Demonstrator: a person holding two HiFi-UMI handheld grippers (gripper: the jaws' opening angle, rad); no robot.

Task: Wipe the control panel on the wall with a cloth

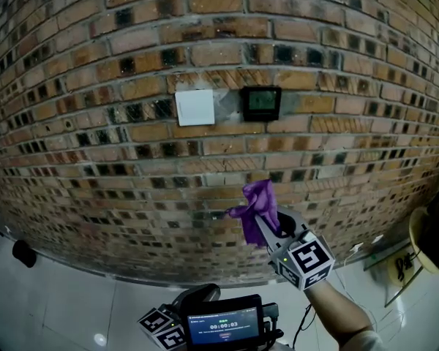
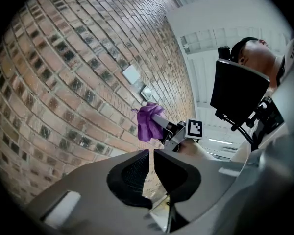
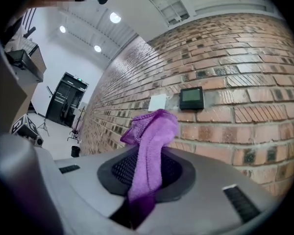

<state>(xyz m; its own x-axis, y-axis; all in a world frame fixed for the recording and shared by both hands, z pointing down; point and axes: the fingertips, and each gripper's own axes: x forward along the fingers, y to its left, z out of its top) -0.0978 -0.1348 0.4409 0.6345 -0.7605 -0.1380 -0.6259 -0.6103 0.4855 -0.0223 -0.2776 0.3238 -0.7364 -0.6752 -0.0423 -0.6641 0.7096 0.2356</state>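
Studio-like hall: brick wall [image 3: 235, 48], ceiling lights [image 3: 115, 17], tripod stands [image 3: 42, 126], dark double doors [image 3: 67, 99].

The head view faces the brick wall [image 1: 95, 159] squarely from well back. Both gripper views look obliquely along it, sharing the black control panel [image 1: 260, 102] beyond their fingertips [image 3: 121, 173].
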